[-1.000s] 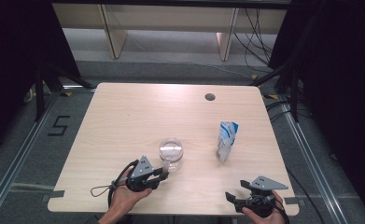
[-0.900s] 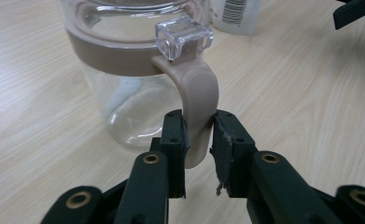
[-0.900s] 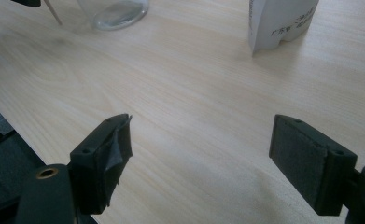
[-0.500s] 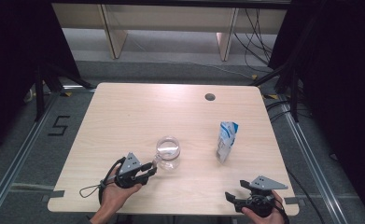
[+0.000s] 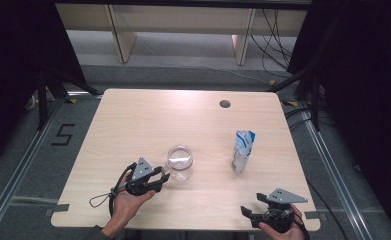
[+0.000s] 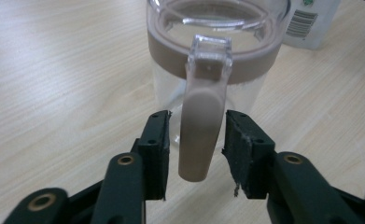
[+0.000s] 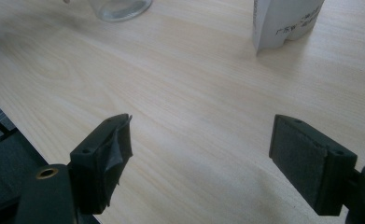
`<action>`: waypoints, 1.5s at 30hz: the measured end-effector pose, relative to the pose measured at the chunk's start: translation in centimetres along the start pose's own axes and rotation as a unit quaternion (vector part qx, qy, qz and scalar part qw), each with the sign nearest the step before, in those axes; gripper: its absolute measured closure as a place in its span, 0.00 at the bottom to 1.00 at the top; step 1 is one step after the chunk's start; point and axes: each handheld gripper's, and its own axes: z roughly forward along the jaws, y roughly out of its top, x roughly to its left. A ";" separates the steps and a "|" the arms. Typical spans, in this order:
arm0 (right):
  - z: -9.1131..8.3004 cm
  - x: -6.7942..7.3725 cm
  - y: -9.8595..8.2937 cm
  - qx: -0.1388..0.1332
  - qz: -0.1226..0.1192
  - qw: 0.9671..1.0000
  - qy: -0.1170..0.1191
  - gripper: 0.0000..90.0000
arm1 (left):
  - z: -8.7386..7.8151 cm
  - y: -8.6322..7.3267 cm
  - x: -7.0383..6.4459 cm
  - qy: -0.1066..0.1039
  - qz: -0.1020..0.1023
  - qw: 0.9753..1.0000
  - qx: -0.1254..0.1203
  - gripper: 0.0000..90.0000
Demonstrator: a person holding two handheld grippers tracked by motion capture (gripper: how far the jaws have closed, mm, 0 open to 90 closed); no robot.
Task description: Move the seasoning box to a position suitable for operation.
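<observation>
Two grippers are in our hands at the near edge of the table point(image 5: 133, 115). On our left, the left gripper point(image 5: 162, 177) reaches toward the clear jug point(image 5: 179, 161), which stands upright on the wood a little left of the table's middle. In the left gripper view its black jaws stand apart on either side of the jug's beige handle point(image 6: 200, 126), with a narrow gap showing on each side, so they straddle the handle without pressing on it. A brown band point(image 6: 171, 53) runs round the jug just under its rim. Further right, well apart from the jug, a white and blue pouch point(image 5: 243, 150) stands upright on the table. At the right, near the table's front corner, the right gripper point(image 5: 246, 212) sits low over bare wood with its jaws spread wide, holding nothing; its own view shows the pouch point(image 7: 285, 21) ahead.
</observation>
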 end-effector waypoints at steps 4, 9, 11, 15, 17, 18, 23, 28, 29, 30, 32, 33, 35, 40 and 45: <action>0.1 0.0 -0.1 0.003 0.005 1.000 0.003 0.24 | 0.1 0.2 0.2 -0.003 0.011 1.000 0.003 0.79; 0.1 0.0 -0.1 0.000 -0.001 1.000 0.002 0.25 | 0.2 0.1 0.1 -0.008 0.029 1.000 -0.003 0.81; 0.1 0.2 0.0 0.004 0.013 1.000 0.005 0.25 | 0.2 -0.1 0.2 -0.018 0.031 0.999 -0.009 0.81; 0.1 0.2 -0.1 0.004 0.013 1.000 0.003 0.25 | 0.1 -0.4 0.4 -0.039 0.040 0.998 -0.017 0.81; 0.1 -0.1 0.0 0.000 0.001 1.000 0.003 0.25 | -0.1 -0.5 0.3 -0.045 0.046 0.998 -0.016 0.81; 0.1 -0.1 0.0 0.000 0.000 1.000 0.003 0.25 | -0.1 -0.6 0.2 -0.051 0.046 0.997 -0.020 0.81; 0.1 0.0 -0.1 0.003 0.005 1.000 0.003 0.25 | -0.3 -0.8 -0.5 -0.077 0.060 0.995 -0.025 0.81; 0.1 0.0 0.0 0.002 0.003 1.000 0.004 0.25 | -0.2 -1.0 -1.3 -0.114 0.076 0.990 -0.035 0.81; 0.1 0.0 0.0 0.002 0.005 1.000 0.006 0.25 | -0.2 -1.0 -1.4 -0.123 0.079 0.989 -0.035 0.81; 0.1 0.0 0.0 0.002 0.006 1.000 0.006 0.25 | -0.1 -1.0 -1.5 -0.129 0.083 0.988 -0.036 0.81; 0.1 0.0 0.0 0.002 0.006 1.000 0.006 0.25 | 0.0 -1.0 -1.9 -0.138 0.087 0.986 -0.037 0.81; 0.1 0.0 0.0 0.000 0.007 1.000 0.004 0.25 | 0.0 -1.0 -2.0 -0.147 0.086 0.985 -0.034 0.81; 0.1 0.0 0.0 0.000 0.007 1.000 0.005 0.25 | 0.1 -1.0 -2.2 -0.155 0.095 0.983 -0.033 0.81; 0.1 0.2 -0.1 0.006 0.015 1.000 0.006 0.25 | 0.1 -1.0 -2.5 -0.167 0.100 0.980 -0.031 0.81; 0.1 0.2 -0.1 0.003 0.011 1.000 0.005 0.25 | 0.3 -1.0 -2.8 -0.179 0.106 0.978 -0.035 0.81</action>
